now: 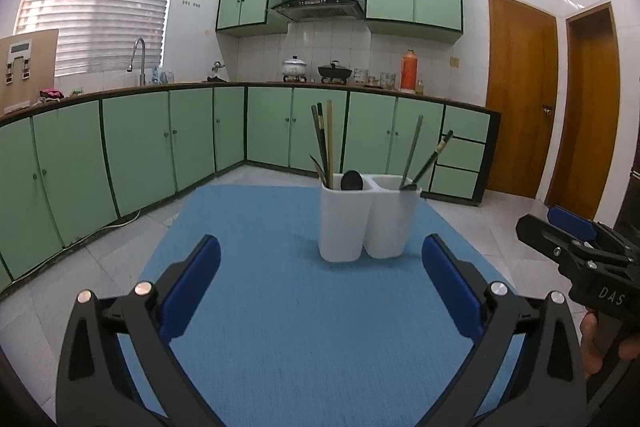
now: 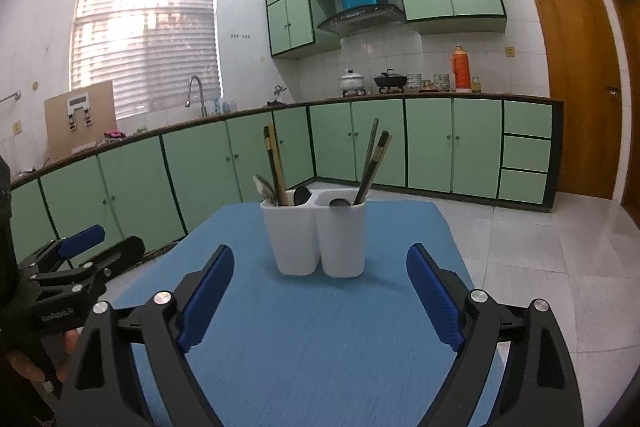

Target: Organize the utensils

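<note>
Both your left gripper (image 1: 320,263) and right gripper (image 2: 320,273) gape wide, empty; the white two-compartment utensil holder (image 2: 316,235) stands straight ahead, chopsticks (image 2: 276,167) upright.

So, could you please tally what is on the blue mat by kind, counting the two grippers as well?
Holder: 1, white, two compartments
Chopsticks: several sticks across both compartments; exact count unclear
Dark spoons: at least 2, bowl ends up, one in each compartment
Grippers: 2, left gripper and right gripper, both open and empty
Total: 5 countable items plus the sticks
</note>
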